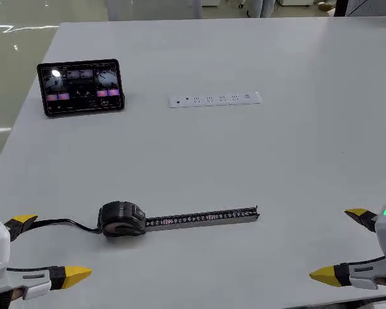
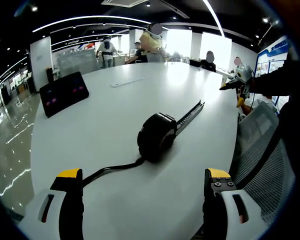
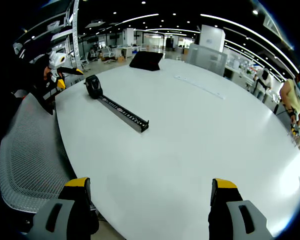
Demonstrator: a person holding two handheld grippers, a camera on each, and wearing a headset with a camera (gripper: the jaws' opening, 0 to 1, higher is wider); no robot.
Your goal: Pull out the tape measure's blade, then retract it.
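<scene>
A black tape measure (image 1: pixel 121 218) lies on the white table (image 1: pixel 244 148), with its blade (image 1: pixel 202 217) drawn out to the right and a black strap trailing left. My left gripper (image 1: pixel 50 248) is open at the near left edge, its jaws either side of the strap's end, a short way from the case (image 2: pixel 157 135). My right gripper (image 1: pixel 344 244) is open at the near right edge, well clear of the blade's tip (image 3: pixel 144 125). In the right gripper view the case (image 3: pixel 93 85) lies far left with the left gripper (image 3: pixel 65 75) beyond it.
A dark tablet (image 1: pixel 81 87) stands propped at the back left. A white power strip (image 1: pixel 215 99) lies across the far middle of the table. A mesh chair (image 3: pixel 25 160) sits at the near edge. People sit at the far side of the table (image 2: pixel 155 42).
</scene>
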